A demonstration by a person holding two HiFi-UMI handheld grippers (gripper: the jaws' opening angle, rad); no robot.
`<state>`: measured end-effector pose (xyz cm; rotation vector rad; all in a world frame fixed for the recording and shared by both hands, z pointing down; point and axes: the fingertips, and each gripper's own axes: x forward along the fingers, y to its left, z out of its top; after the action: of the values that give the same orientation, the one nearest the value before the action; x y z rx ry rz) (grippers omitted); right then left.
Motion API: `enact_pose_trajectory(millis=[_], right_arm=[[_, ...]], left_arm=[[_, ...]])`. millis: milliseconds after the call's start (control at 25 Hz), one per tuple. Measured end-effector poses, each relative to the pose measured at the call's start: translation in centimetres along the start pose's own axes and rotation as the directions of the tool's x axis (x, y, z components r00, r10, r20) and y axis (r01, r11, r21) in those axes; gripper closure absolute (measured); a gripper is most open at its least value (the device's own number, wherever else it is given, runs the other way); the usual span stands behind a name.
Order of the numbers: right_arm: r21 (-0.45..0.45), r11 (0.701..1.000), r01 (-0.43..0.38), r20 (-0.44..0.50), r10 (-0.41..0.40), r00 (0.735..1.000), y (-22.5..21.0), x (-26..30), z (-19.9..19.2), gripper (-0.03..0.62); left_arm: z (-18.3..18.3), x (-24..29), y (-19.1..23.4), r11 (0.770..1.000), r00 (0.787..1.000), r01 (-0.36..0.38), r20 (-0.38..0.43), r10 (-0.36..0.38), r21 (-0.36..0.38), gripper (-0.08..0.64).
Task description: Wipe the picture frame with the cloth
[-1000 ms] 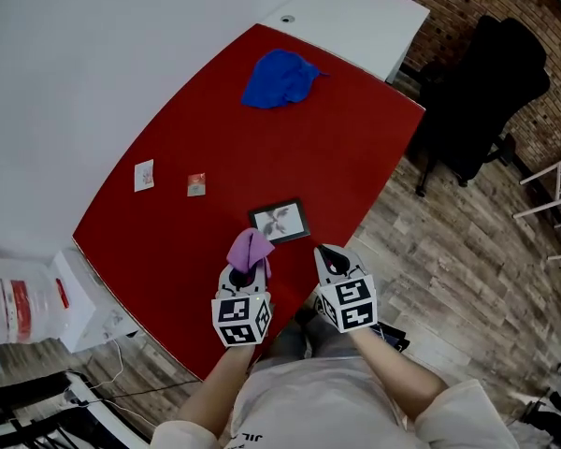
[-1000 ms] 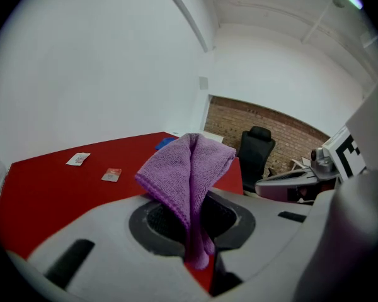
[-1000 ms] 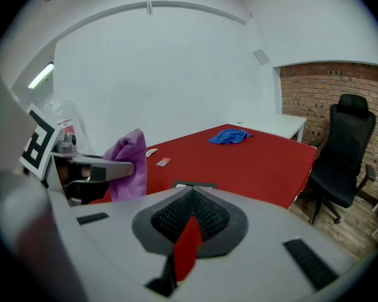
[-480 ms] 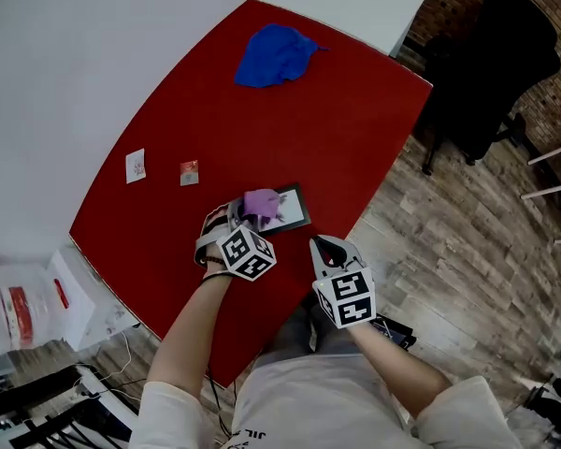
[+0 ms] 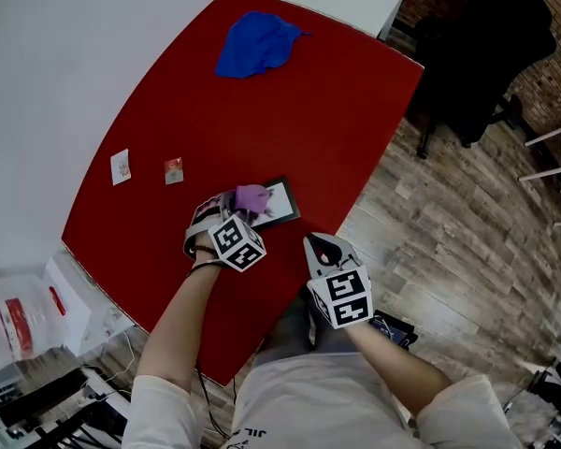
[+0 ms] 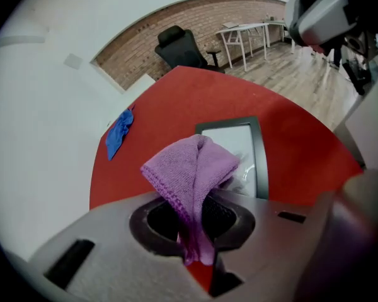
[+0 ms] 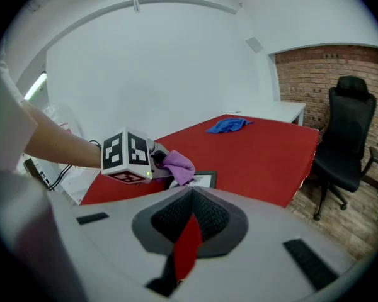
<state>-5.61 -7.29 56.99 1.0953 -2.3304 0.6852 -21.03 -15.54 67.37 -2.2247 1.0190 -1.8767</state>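
— Left gripper (image 5: 236, 204): how do its jaws stand?
— Clamped on a purple cloth (image 6: 192, 165). The pinched part runs down between the jaws, and the rest bunches out ahead of them in a loose fold.
— And the picture frame (image 5: 282, 206)?
— Flat on the red table (image 5: 299, 120), close to the edge on the person's side. It has a dark border round a pale picture. The cloth covers the end of it nearest that gripper; I cannot tell whether it presses on the glass.
— What about the right gripper (image 5: 319, 245)?
— It hangs right at that same near edge, near the frame but apart from it. Its jaws are drawn close together with nothing between them.
— Anything else on the table?
— A crumpled blue cloth (image 5: 253, 44) near the far corner, well apart from the frame, and two small cards (image 5: 121, 166) side by side near the edge along the white wall.
— Beyond the table?
— A black office chair (image 5: 481, 54) on the wood floor (image 5: 467, 232), past the right-hand corner.
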Motion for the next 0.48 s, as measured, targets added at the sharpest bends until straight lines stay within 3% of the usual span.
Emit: enact_pose_trajectory(millis=[320, 480], right_arm=[[-0.012, 0.999, -0.037, -0.007, 0.037, 0.999, 1.1, 0.6, -0.6, 0.588], [-0.026, 0.999, -0.046, -0.006, 0.046, 0.999, 1.5, 0.7, -0.5, 0.588]], left_arm=[[-0.1, -3.4, -6.2, 0.997, 0.999, 0.049, 0.006, -0.049, 0.064, 0.497], [-0.1, -3.6, -7.1, 0.994, 0.998, 0.055, 0.007, -0.056, 0.093, 0.497]])
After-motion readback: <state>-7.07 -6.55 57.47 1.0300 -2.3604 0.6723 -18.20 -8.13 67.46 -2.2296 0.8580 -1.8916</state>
